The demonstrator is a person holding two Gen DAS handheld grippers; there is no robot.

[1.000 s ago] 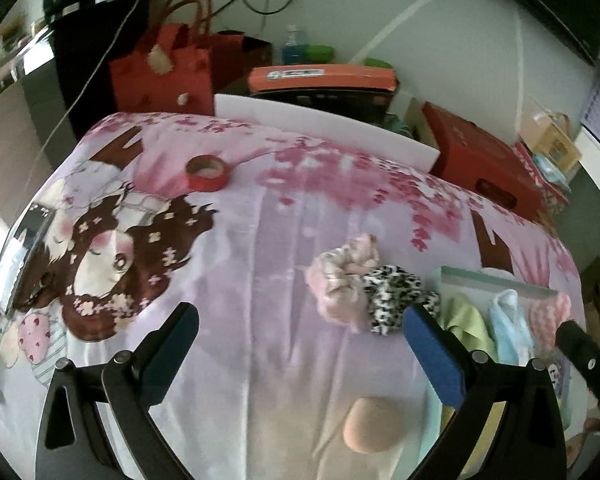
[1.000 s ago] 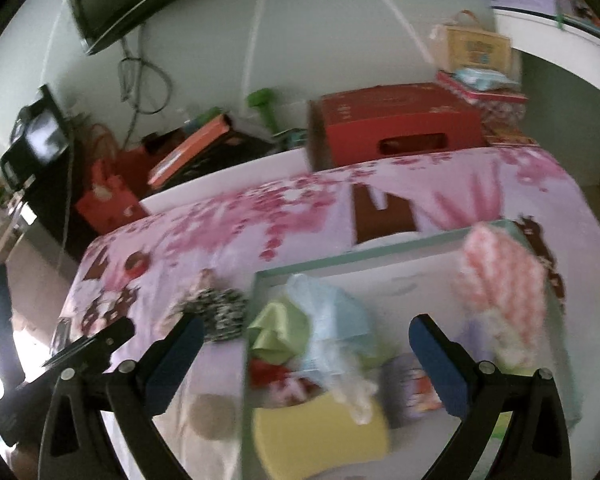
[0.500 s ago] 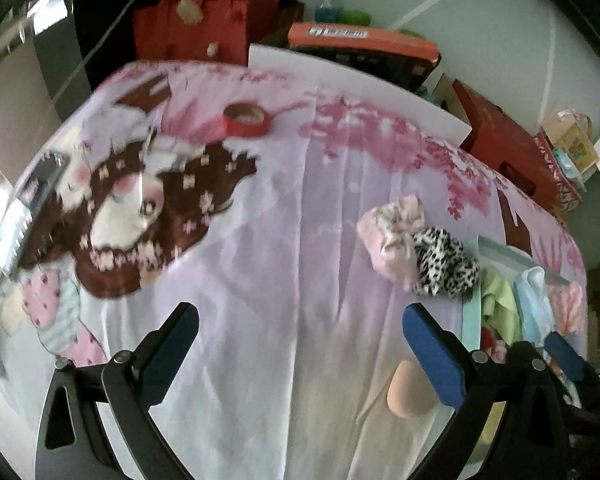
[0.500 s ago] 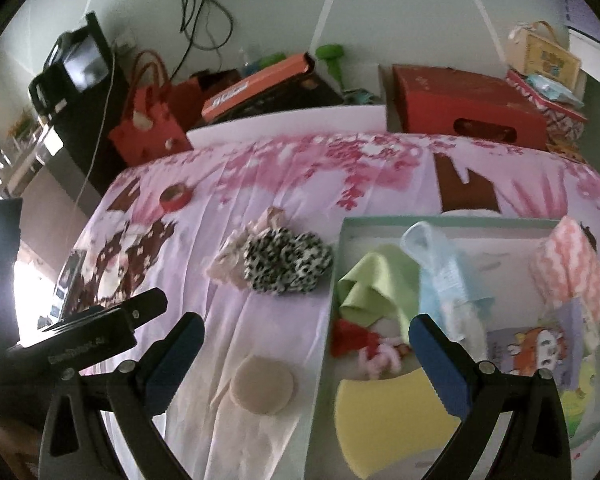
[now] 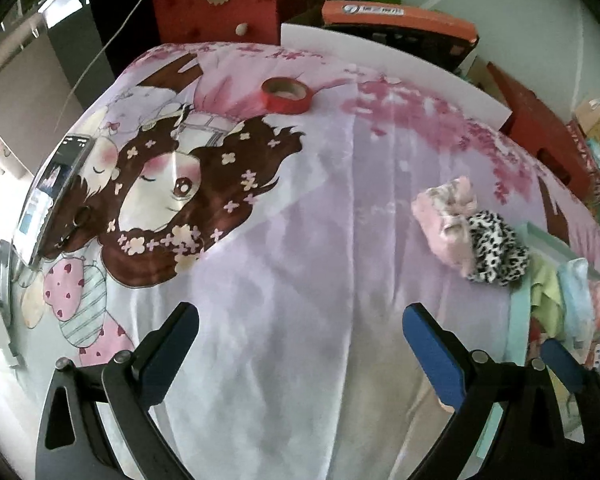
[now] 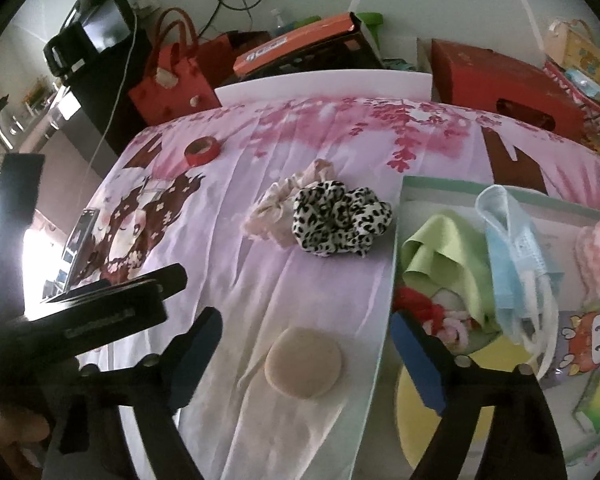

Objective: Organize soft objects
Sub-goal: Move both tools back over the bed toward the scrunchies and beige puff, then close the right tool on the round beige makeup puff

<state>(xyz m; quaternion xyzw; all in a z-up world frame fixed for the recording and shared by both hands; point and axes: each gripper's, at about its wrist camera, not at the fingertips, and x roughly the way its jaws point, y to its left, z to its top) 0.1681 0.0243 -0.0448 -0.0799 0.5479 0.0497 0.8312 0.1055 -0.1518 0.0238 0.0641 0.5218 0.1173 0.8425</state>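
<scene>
From the left wrist view, the left gripper (image 5: 300,344) has its fingers spread wide and empty above bare cloth (image 5: 300,240) on the desk. The two scrunchies lie ahead and well to its right: the pink scrunchie (image 5: 446,216) touches the leopard scrunchie (image 5: 494,248), which sits just beside the tray (image 5: 518,320) at the frame's right edge. Nothing soft lies between these fingers, and a blue pad of the right gripper's finger (image 5: 562,364) shows at lower right, over the tray side. A red tape roll (image 5: 286,94) sits far ahead, well apart from everything, and a phone (image 5: 50,196) lies at the left edge. From the right wrist view, the right gripper (image 6: 306,354) is also wide and holds nothing; the round beige puff (image 6: 304,362) lies flat on the cloth almost squarely between its fingers, slightly nearer the right one, with the tray rim (image 6: 384,320) just to the puff's right. The puff is round, so it has no long axis to line up with. The leopard scrunchie (image 6: 340,218) and pink scrunchie (image 6: 282,206) lie straight ahead beyond the puff. Inside the tray sit a green cloth (image 6: 440,252), a blue mask (image 6: 516,248) and a yellow sponge (image 6: 460,392). I judge the right gripper the nearer one to all three loose items, the puff nearest of all, needing mostly a straight descent, then a short carry rightward over the rim.
</scene>
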